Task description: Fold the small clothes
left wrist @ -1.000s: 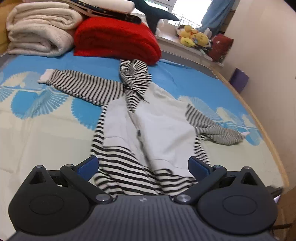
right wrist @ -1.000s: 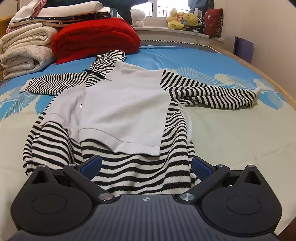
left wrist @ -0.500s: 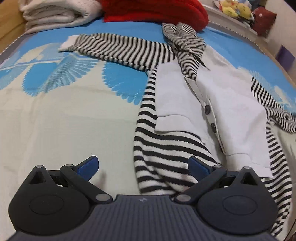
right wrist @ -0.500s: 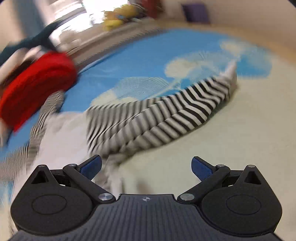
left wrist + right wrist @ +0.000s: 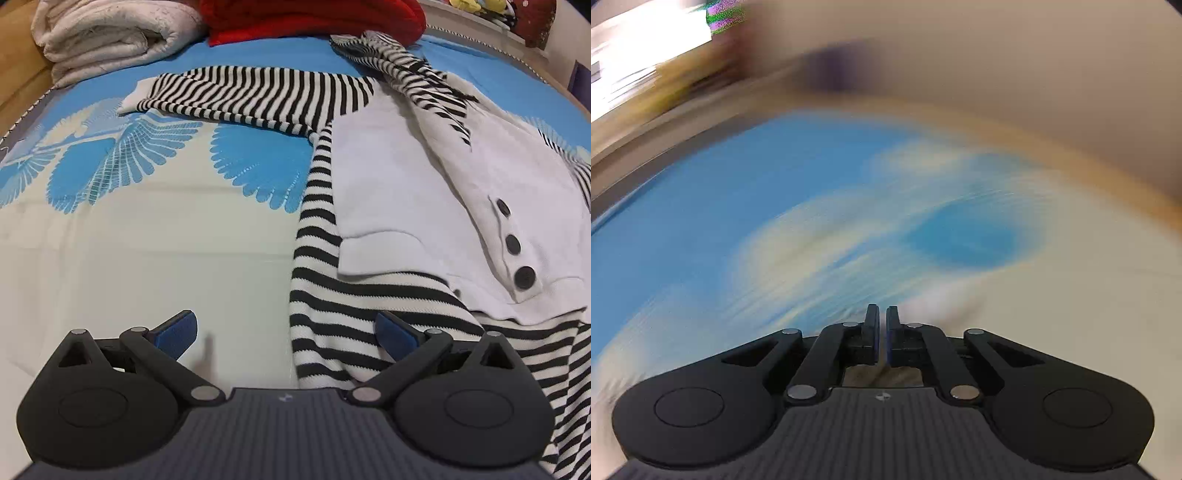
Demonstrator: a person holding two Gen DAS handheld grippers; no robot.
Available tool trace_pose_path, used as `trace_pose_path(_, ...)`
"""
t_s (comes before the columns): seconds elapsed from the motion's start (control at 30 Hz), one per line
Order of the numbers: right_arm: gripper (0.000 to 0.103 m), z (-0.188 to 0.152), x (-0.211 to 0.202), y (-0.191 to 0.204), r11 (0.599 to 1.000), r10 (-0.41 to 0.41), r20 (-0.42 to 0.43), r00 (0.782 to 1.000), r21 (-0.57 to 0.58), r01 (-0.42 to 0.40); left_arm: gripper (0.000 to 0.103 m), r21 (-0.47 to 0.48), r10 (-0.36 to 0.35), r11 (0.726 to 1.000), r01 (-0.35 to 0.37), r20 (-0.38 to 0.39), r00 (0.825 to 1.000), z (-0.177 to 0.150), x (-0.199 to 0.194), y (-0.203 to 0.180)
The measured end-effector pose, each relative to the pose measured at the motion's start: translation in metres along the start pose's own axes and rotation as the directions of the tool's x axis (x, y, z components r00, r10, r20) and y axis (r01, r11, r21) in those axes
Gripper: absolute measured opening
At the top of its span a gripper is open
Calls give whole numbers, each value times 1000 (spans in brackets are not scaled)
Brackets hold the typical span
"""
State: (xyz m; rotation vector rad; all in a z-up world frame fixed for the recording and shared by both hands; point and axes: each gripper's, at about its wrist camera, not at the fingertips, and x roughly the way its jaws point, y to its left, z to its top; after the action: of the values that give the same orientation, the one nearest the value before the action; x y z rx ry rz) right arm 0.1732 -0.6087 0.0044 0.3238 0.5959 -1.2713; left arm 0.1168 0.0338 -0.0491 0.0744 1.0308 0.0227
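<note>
The striped cardigan (image 5: pixel 424 206) lies spread on the bed (image 5: pixel 147 258), white front panels buttoned, its left sleeve (image 5: pixel 240 92) stretched out toward the folded blankets (image 5: pixel 110 33) and the red throw (image 5: pixel 314 14) at the head. A second ago the left hand-held gripper (image 5: pixel 286 334) faced the hem squarely; now it has slid to the garment's left edge, jaws wide, one blue pad over bare sheet and the other over the striped side hem, gripping nothing. The right hand-held gripper (image 5: pixel 882 328) was wide open over the hem a second ago and then swung toward the far sleeve; now its pads are drawn nearly together and its view is smeared by fast motion, showing only blurred blue bedsheet. Whether cloth is pinched between those pads cannot be told. Judging from this, the fold has barely begun: the right side seems to be working the right sleeve while the left lines up on the side edge.
</note>
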Motion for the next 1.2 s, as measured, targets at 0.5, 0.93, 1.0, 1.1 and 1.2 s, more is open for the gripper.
trace_pose_path(0.5,86,-166,-254,-103,444,761,-388,520,-273,-853,103,68,109,991,-115,87,990,-3,-31,2)
trace_pose_path(0.93,7,-294,-385,-36,53,735,-595,326,-429,-902,103,110,14,994,-22,73,997,-31,-53,27)
trace_pose_path(1.0,7,-261,-361,-17,220,777,-467,423,-428,-877,103,97,-9,995,2,71,997,-27,-51,23)
trace_pose_path(1.1,7,-233,-323,3,365,763,-438,475,-315,-876,103,113,-94,990,89,37,995,-23,-43,8)
trace_pose_path(1.2,8,-233,-313,15,394,749,-468,469,-255,-883,103,152,-165,975,162,7,986,-24,-35,-12)
